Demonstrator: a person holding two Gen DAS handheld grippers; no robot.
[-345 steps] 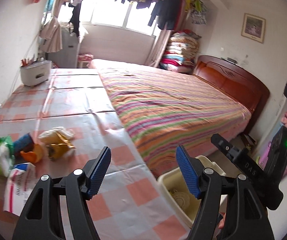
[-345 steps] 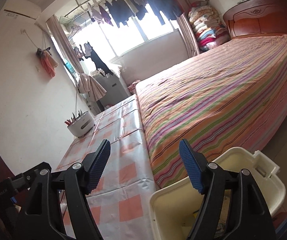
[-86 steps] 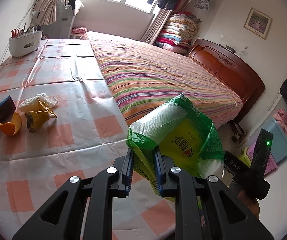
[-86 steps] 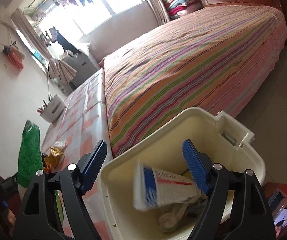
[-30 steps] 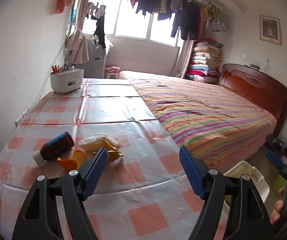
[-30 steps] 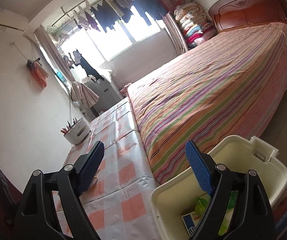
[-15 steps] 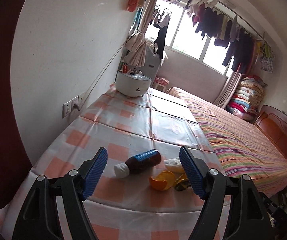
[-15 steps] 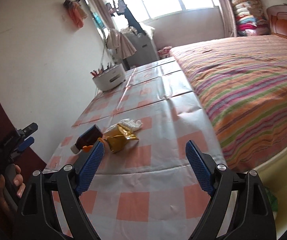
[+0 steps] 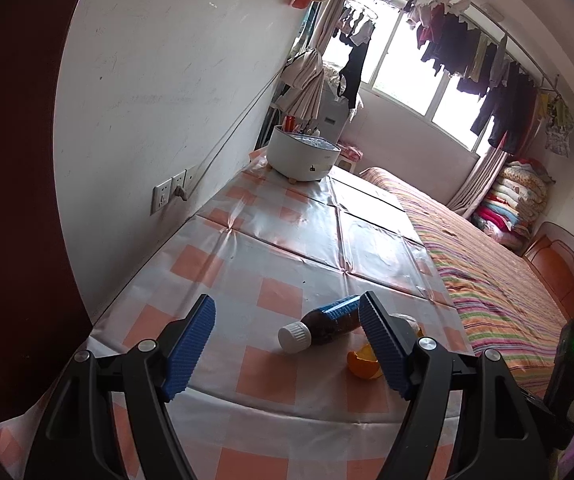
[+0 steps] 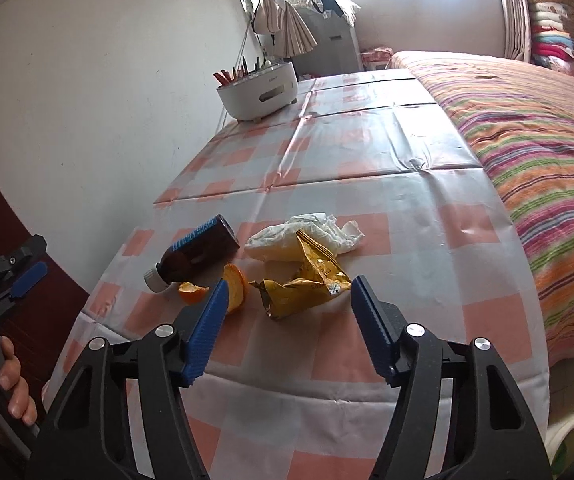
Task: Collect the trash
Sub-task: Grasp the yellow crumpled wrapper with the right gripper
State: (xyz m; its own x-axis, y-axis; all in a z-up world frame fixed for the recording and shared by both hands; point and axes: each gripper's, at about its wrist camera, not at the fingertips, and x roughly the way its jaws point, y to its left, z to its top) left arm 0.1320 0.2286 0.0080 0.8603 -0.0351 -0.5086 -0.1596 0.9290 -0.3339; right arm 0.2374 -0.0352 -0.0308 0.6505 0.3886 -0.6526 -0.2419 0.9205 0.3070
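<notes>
Right gripper (image 10: 287, 308), jaws closing on nothing, frames a yellow snack wrapper (image 10: 307, 280). Left gripper (image 9: 287, 332) gapes empty; a brown bottle (image 9: 323, 324) lies beyond its fingers.

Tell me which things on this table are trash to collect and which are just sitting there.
Trash to collect:
- brown bottle lying on its side
- orange peel, in two pieces
- yellow wrapper, crumpled
- white tissue, crumpled

Just lying about:
- white container with sticks in it, at the far end of the table
- striped bedspread beside the table
- wall socket
</notes>
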